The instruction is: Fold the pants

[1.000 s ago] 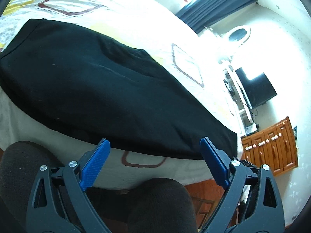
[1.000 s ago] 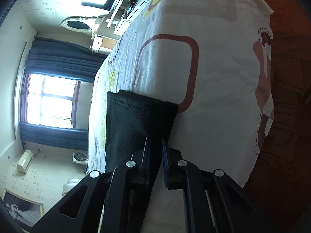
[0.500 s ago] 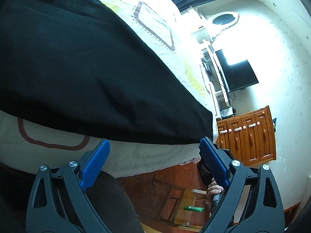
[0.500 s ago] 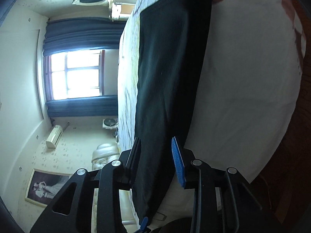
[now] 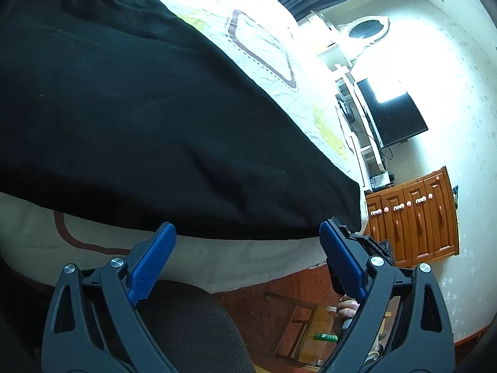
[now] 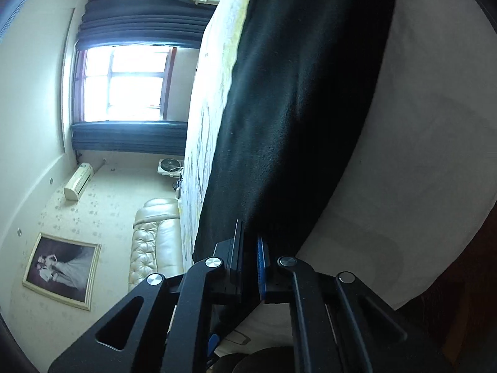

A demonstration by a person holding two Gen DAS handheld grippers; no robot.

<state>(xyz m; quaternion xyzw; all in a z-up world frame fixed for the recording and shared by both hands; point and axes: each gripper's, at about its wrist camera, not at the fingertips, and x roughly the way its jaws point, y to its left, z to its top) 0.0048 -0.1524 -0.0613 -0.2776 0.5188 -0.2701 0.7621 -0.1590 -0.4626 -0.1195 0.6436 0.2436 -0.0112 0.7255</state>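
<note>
Black pants [image 5: 139, 118] lie flat on the white patterned bedsheet [image 5: 261, 46], reaching to the bed's near edge. My left gripper [image 5: 247, 248] is open and empty, its blue pads just in front of the pants' near hem. In the right wrist view the pants [image 6: 298, 99] run away from the camera as a long black strip. My right gripper [image 6: 250, 251] is shut on the near edge of the pants; the fabric sits between the narrow jaws.
A dark seat cushion [image 5: 186, 320] is below the left gripper. An orange wooden cabinet [image 5: 413, 217], a wall TV [image 5: 391, 118] and wooden floor lie to the right. The right wrist view shows a window [image 6: 124, 84], curtains and a padded headboard [image 6: 155, 239].
My right gripper slid along the pants, opened briefly, and is now shut on their edge. My left gripper stayed open while its view shifted along the pants' hem.
</note>
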